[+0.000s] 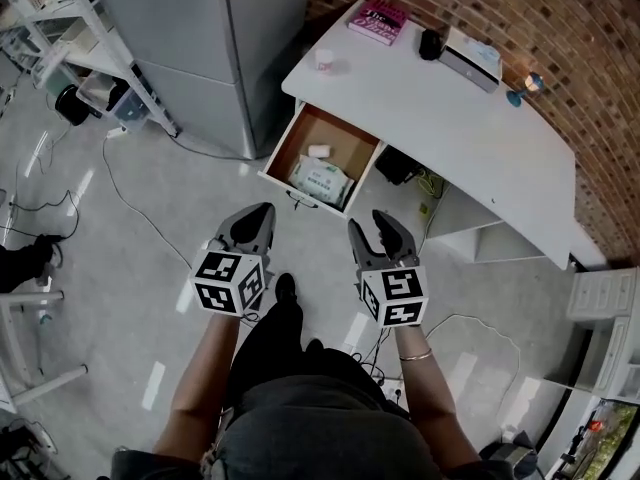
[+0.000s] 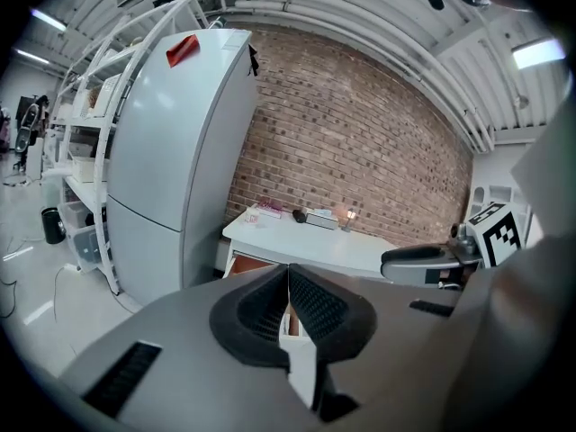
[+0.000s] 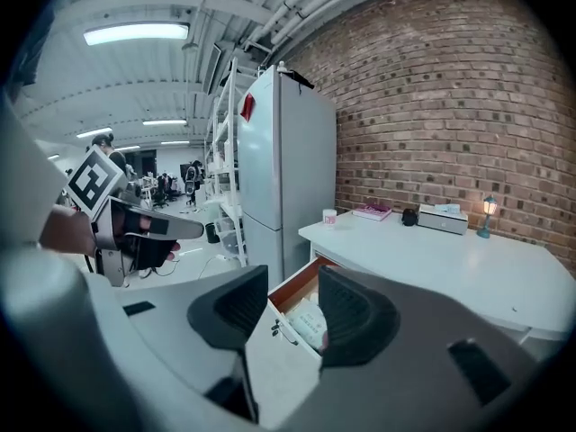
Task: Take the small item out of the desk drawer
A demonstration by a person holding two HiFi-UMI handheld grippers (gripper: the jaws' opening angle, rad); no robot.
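Open drawer (image 1: 352, 146), nothing grabbed yet
The small white item (image 1: 319, 151) lies inside the drawer, easy to reach. The right gripper (image 1: 372, 224) has its jaws apart, ready to grab. The left gripper (image 1: 255, 218) is closed. Both hold nothing.

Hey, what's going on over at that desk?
A person stands before the white desk, a gripper in each hand. Its drawer is pulled open, with a small white item and a packet inside. The left gripper has its fingers together, the right gripper its fingers apart; both are empty, short of the drawer.
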